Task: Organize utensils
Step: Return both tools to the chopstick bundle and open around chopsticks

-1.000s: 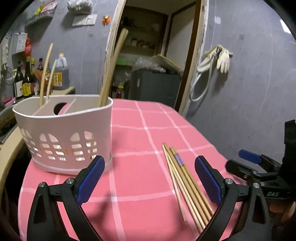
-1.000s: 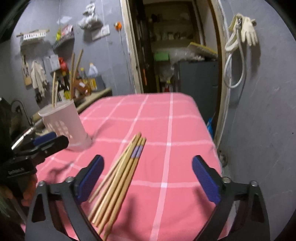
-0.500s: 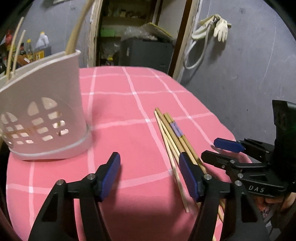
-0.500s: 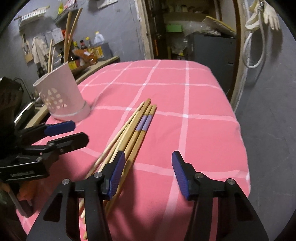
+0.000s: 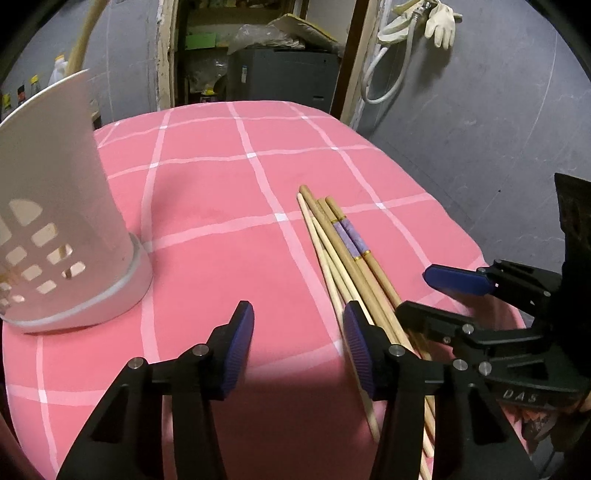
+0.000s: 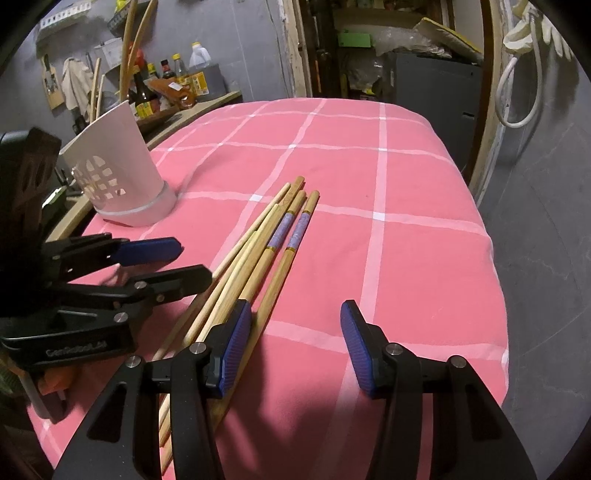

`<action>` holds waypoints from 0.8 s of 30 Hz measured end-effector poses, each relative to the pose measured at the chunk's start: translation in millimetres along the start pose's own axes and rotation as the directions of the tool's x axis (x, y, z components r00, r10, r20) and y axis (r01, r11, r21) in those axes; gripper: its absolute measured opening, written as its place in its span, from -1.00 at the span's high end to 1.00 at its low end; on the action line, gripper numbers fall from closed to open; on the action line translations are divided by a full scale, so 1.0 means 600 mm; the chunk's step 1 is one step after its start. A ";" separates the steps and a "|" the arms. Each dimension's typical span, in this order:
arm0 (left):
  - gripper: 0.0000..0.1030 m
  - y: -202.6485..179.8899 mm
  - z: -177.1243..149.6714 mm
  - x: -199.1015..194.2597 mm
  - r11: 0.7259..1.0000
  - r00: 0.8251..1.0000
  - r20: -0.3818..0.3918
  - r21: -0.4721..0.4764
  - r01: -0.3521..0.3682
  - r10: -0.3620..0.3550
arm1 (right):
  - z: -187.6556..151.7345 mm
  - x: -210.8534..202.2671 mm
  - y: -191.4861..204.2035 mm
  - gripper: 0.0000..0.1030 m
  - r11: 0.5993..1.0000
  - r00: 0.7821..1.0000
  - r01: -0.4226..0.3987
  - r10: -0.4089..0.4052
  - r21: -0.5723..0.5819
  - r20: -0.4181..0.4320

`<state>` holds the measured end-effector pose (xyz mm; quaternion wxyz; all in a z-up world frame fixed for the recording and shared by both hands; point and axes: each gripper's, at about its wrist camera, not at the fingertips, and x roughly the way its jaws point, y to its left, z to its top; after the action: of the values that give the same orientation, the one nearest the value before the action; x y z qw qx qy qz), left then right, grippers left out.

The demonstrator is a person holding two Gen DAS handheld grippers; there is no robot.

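Observation:
Several wooden chopsticks (image 5: 341,251) lie in a bundle on the pink checked tablecloth (image 5: 221,192); two have purple bands. They also show in the right wrist view (image 6: 266,251). A white perforated utensil holder (image 5: 55,206) stands at the left and holds a few sticks; it shows in the right wrist view (image 6: 118,173) too. My left gripper (image 5: 297,347) is open and empty, low over the cloth, its right finger beside the bundle. My right gripper (image 6: 293,347) is open and empty, its left finger over the chopsticks' near ends.
The table's right edge (image 6: 495,258) drops off beside a grey wall. A doorway with a dark cabinet (image 5: 284,79) is behind the table. Bottles (image 6: 177,85) stand on a shelf at the back left. Gloves and a hose (image 5: 413,33) hang on the wall.
Both grippers have come down and forward toward the chopsticks and narrowed their opening. The holder has slid to the left edge of the left wrist view.

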<state>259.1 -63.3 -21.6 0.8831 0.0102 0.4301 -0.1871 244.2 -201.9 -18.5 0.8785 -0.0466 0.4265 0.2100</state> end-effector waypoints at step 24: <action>0.71 0.003 0.071 0.068 0.999 0.998 -0.056 0.031 -0.006 0.008 | 0.085 0.064 -0.058 0.61 0.993 0.998 -0.014 0.020 0.116 -0.053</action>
<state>314.5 -82.3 -26.1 0.8710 0.0307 0.4519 -0.1902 316.5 -207.6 -19.2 0.8660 0.0021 0.4620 0.1911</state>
